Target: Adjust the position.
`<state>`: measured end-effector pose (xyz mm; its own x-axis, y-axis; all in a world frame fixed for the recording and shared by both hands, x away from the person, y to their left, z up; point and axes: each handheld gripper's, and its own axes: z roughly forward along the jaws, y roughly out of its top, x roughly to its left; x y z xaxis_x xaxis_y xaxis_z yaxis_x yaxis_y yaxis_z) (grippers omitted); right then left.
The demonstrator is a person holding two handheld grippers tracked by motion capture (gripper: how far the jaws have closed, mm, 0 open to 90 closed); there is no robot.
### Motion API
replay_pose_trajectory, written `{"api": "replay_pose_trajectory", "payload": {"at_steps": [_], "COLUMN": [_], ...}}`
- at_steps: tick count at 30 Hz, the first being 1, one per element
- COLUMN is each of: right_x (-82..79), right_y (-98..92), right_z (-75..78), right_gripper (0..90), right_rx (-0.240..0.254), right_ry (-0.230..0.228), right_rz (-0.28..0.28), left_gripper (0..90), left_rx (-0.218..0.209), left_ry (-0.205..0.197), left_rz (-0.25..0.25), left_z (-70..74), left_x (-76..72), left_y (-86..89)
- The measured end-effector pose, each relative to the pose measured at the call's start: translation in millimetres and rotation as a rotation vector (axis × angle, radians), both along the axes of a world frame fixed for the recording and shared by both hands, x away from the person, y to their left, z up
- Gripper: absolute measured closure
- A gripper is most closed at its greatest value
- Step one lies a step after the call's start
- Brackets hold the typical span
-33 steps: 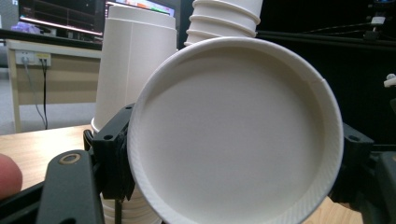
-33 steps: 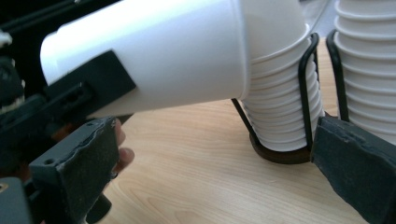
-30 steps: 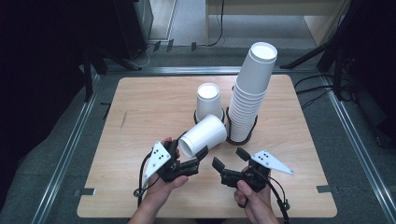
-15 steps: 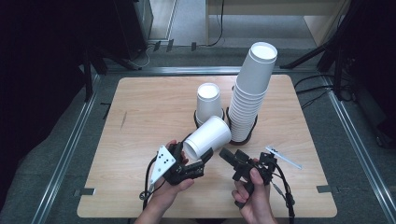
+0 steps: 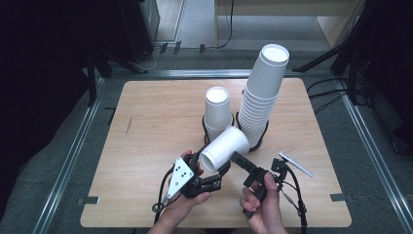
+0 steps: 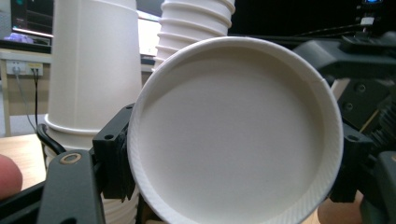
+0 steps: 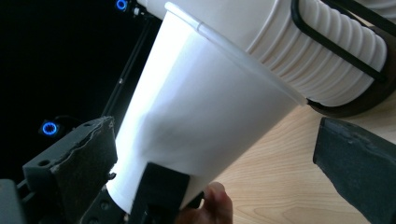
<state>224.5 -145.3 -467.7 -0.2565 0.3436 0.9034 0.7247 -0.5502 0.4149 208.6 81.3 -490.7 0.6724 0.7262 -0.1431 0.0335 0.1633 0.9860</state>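
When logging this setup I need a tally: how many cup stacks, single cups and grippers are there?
Cup stacks: 2, tall stack and short stack
Single cup: 1
Grippers: 2, left gripper and right gripper
Total: 5

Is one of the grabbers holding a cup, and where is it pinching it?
Yes. The left gripper holds a white paper cup lying on its side, pinched at its open rim. The right gripper is open beside it.

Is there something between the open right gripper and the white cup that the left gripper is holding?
Nothing visible. The left gripper is shut on the cup, which lies tilted. In the right gripper view the cup sits directly between the right gripper's open jaws, and the tall stack stands behind it.
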Motion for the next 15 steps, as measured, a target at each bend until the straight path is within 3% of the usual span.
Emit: {"api": "replay_pose_trajectory", "payload": {"at_steps": [7,15], "right_x": [5.2,11.6], "right_y": [-3.1,-4.4], "right_z": [-6.5,-16.2], "right_gripper": [0.0,0.0], "right_rx": [0.085,0.146], "right_ry": [0.084,0.14], "right_rz": [0.01,0.037], "left_gripper": [22.6,22.5], "left_rx": [0.024,0.057], "left_ry": [-0.007,-0.013], "left_rz": [-0.018,-0.027], "left_z": [-4.7,-9.9], "left_x": [-4.8,-7.7], "left_y": [-10.2,-18.7]}}
